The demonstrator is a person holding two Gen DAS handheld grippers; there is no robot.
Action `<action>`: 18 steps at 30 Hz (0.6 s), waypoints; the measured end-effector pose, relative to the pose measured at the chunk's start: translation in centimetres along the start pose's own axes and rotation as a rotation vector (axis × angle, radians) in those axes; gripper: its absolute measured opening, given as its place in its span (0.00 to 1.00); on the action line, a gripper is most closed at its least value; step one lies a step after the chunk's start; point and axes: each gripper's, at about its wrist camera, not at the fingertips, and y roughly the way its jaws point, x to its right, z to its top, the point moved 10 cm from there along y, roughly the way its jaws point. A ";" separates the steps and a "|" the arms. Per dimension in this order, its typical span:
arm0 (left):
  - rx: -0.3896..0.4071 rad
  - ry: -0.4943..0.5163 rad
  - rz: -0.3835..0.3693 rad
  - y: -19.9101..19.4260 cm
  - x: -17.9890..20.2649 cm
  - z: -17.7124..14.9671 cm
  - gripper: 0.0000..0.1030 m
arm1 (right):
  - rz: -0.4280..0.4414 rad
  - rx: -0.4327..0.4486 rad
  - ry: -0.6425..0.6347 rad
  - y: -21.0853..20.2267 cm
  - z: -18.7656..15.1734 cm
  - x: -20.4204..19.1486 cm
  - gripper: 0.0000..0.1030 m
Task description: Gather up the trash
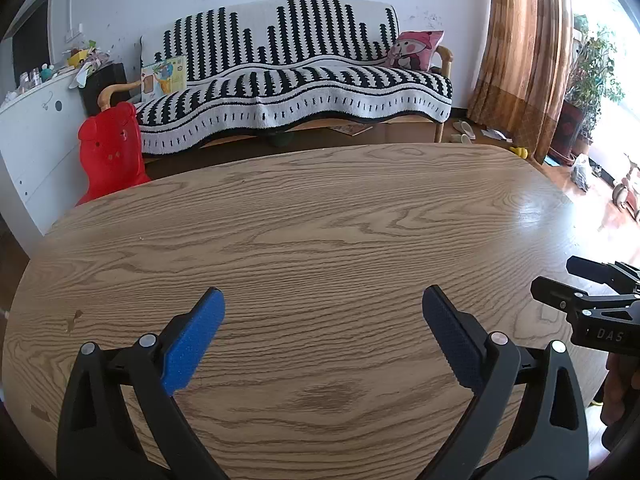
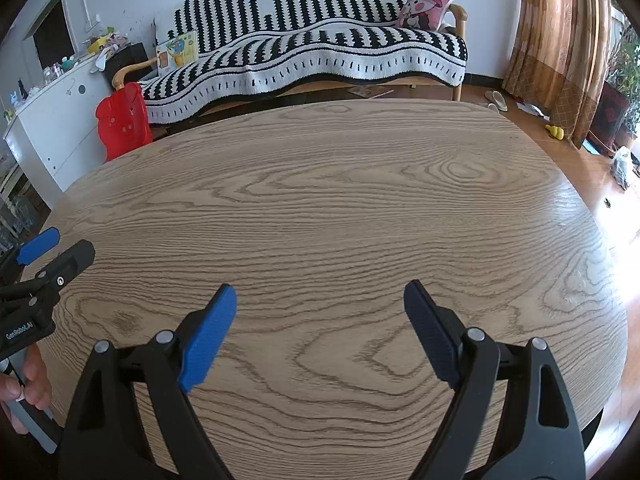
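Both sets of my fingers, left gripper (image 1: pixel 323 304) & right gripper (image 2: pixel 320 300), are spread wide w/ nothing between, hovering side by side over the wood-grain bench (image 1: pixel 320 216), no trash visible on it; striped sofa (image 1: pixel 296 68) & red chair (image 1: pixel 110 152) sit beyond.

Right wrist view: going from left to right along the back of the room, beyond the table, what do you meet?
White cabinet → red bear-shaped chair → striped sofa → pink cushion → brown curtain → potted plants.
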 end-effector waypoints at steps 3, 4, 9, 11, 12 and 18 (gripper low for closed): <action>-0.001 -0.003 -0.001 0.0 -0.1 0.0 0.93 | 0.000 -0.001 -0.001 0.0 0.0 0.0 0.80; -0.001 -0.003 -0.001 0.0 -0.1 0.0 0.93 | 0.000 0.000 -0.001 0.0 0.0 0.0 0.80; -0.001 -0.003 -0.001 0.0 -0.2 -0.1 0.93 | 0.000 0.000 0.000 0.0 0.0 0.0 0.80; -0.001 -0.003 0.000 -0.1 -0.1 -0.2 0.93 | 0.000 -0.001 0.000 0.0 0.0 0.0 0.80; -0.002 -0.004 -0.001 -0.1 -0.1 -0.2 0.93 | 0.000 -0.001 -0.001 0.0 0.0 0.1 0.80; -0.001 -0.004 0.000 -0.1 -0.1 -0.1 0.93 | 0.001 0.000 0.000 0.0 0.0 0.1 0.80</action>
